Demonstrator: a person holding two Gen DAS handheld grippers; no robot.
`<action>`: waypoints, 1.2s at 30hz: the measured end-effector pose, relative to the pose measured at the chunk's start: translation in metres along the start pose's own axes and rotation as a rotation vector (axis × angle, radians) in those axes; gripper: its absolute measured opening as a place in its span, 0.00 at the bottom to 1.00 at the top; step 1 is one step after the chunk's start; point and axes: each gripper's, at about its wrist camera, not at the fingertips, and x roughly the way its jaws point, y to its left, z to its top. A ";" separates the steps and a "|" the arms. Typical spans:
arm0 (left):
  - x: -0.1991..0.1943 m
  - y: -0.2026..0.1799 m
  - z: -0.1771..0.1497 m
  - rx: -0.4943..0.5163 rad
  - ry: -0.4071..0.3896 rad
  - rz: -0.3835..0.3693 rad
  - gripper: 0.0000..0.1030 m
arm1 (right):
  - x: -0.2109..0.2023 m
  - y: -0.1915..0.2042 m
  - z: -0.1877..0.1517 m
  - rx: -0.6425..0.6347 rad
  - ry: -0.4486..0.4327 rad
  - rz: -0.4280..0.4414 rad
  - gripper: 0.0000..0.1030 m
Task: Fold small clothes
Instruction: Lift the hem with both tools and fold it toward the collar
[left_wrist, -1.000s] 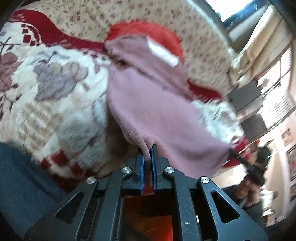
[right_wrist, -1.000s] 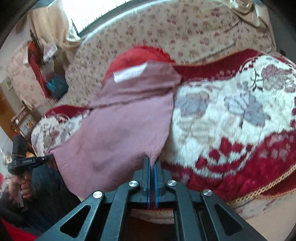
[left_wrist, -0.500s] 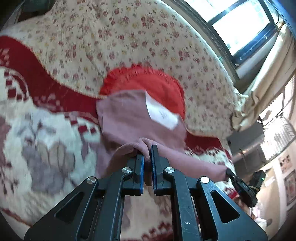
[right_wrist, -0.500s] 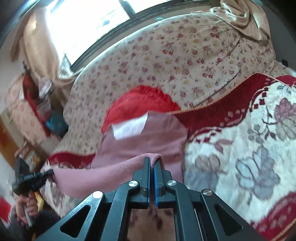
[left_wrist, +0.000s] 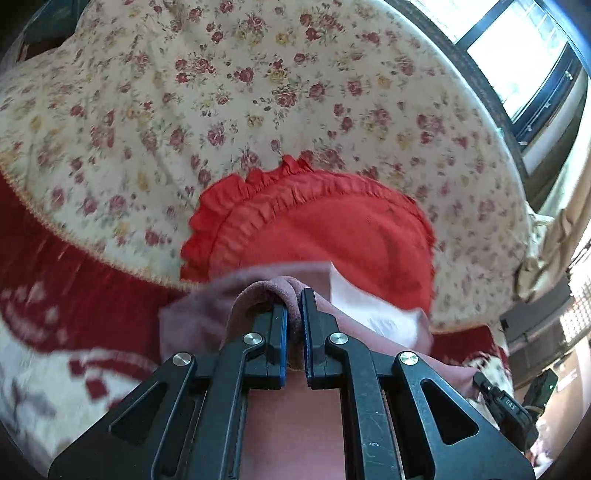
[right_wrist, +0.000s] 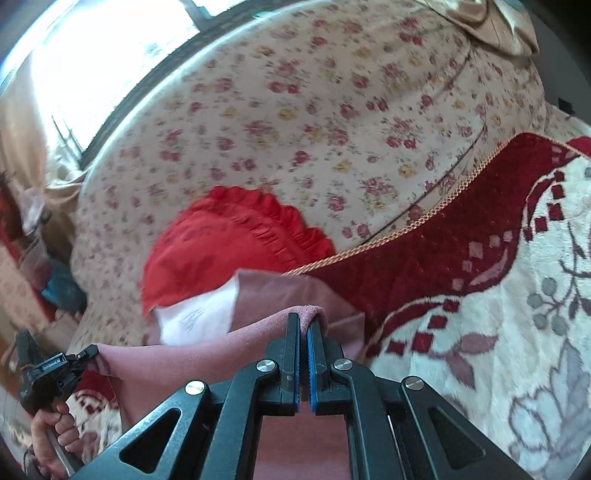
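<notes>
Small white lettering sits on the body of the left gripper as seen from the right wrist view at about 8 o'clock; it is too small to read surely. In the left wrist view the right gripper at 4 o'clock bears pale letters that look like "DAS" (blurred, so not certain). A white label with a faint grey mark lies on the pink garment; the mark cannot be read.

The garment is dusty mauve-pink, soft and fleecy at its gripped edge, smoother on the part lying flat. Its lower edge is stretched taut between the two grippers, above the flat part that rests on the red-and-cream patterned blanket. At 12 o'clock from it leans a red frilled cushion against the rose-print sofa back.

Both tongs are narrow, each pinching a bunched corner of the garment's edge between blue pads. A hand grasps the left gripper's handle at 8 o'clock in the right wrist view.
</notes>
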 end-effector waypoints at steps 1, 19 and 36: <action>0.007 0.001 0.001 -0.002 -0.002 0.006 0.05 | 0.014 -0.003 0.003 0.010 0.010 -0.006 0.03; -0.045 0.005 -0.032 -0.018 -0.007 -0.089 0.05 | -0.007 0.012 -0.001 -0.055 -0.023 0.057 0.03; -0.262 0.011 -0.170 0.010 0.094 -0.251 0.05 | -0.272 0.000 -0.155 -0.111 0.012 0.232 0.03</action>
